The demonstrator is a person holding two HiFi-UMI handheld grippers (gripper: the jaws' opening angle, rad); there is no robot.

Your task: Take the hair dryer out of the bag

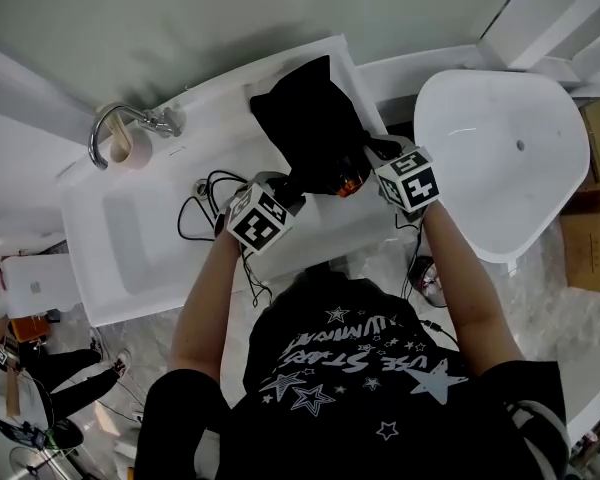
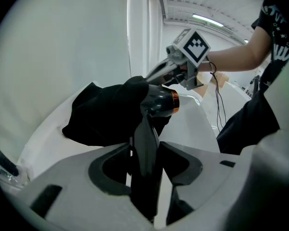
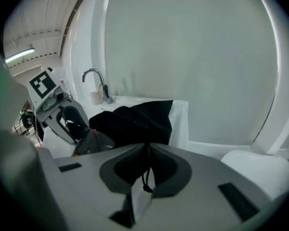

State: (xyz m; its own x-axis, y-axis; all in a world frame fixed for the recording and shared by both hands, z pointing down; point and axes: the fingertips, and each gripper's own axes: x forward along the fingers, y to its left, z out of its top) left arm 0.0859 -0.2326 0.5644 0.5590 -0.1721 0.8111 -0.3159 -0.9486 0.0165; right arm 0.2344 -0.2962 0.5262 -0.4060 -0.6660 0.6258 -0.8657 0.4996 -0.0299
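A black cloth bag (image 1: pixel 313 118) lies on the white sink counter (image 1: pixel 208 118). A dark grey hair dryer (image 2: pixel 159 102) with an orange ring sticks out of the bag's mouth. My left gripper (image 2: pixel 144 150) is shut on the dryer's handle, which runs straight up between the jaws. In the head view the left gripper (image 1: pixel 292 194) is at the bag's near end, with the dryer (image 1: pixel 342 182) beside it. My right gripper (image 3: pixel 147 150) is shut on the bag's (image 3: pixel 135 119) edge, with a drawstring cord pinched between the jaws. It also shows as the right gripper (image 1: pixel 373 154) at the bag's right side.
A chrome faucet (image 1: pixel 113 128) and a small cup (image 1: pixel 132 150) stand at the counter's left, above the sink basin (image 1: pixel 130 238). Black cables (image 1: pixel 205 203) trail over the counter. A large white tub (image 1: pixel 500 158) sits to the right, with cardboard boxes (image 1: pixel 595 198) beyond it.
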